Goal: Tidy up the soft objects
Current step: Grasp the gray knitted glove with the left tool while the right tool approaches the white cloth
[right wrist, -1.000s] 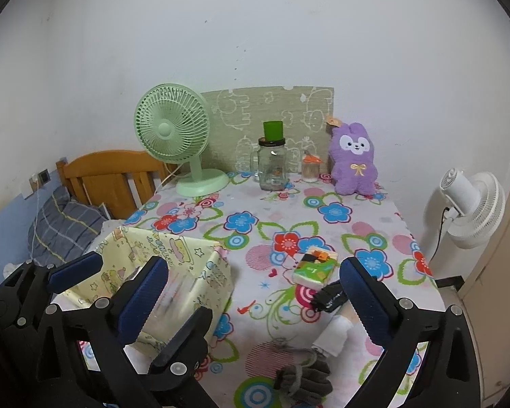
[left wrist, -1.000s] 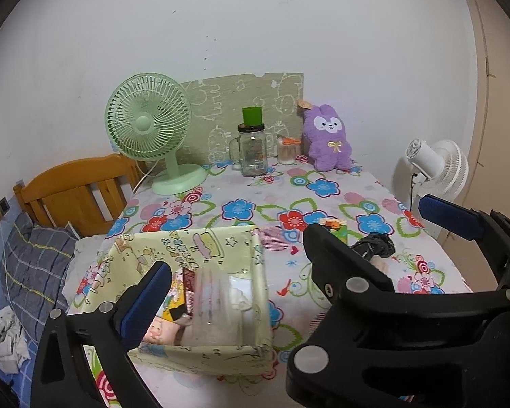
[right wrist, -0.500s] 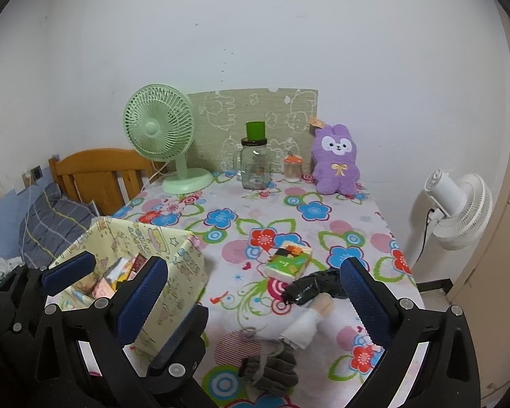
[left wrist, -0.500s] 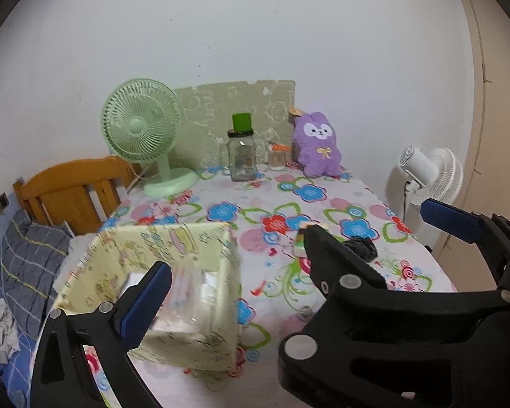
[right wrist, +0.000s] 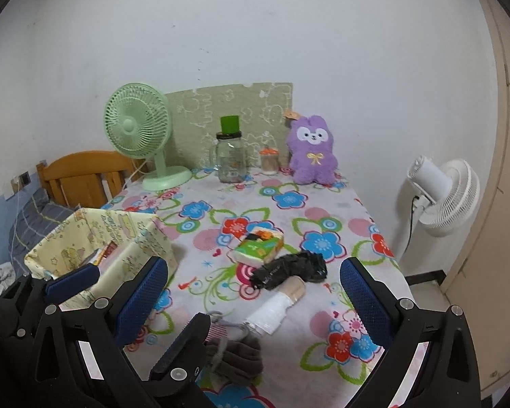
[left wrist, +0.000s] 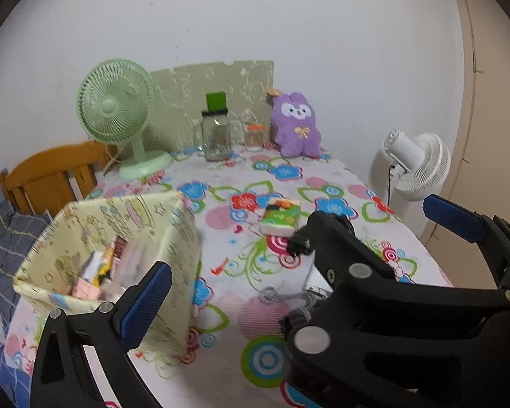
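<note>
A yellow fabric bin (left wrist: pixel 119 258) with several items inside stands at the table's front left; it also shows in the right wrist view (right wrist: pixel 98 248). A green tissue pack (right wrist: pixel 256 246), a black crumpled bag (right wrist: pixel 292 268), a white-and-tan sock (right wrist: pixel 277 307) and a grey glove (right wrist: pixel 236 357) lie on the flowered tablecloth (right wrist: pixel 323 210). A purple plush (right wrist: pixel 311 151) sits at the back. My left gripper (left wrist: pixel 292 255) is open and empty above the table's front. My right gripper (right wrist: pixel 253 297) is open and empty above the sock and glove.
A green desk fan (right wrist: pixel 142 136), a glass jar with a green cup (right wrist: pixel 231 159) and a small jar (right wrist: pixel 269 160) stand at the back. A white floor fan (right wrist: pixel 445 197) is off the right edge. A wooden headboard (right wrist: pixel 81 176) and bedding are left.
Both views have pulled back and shifted right. The bin now sits further left and lower in both views, and the sock, bag and glove show closer to the right gripper.
</note>
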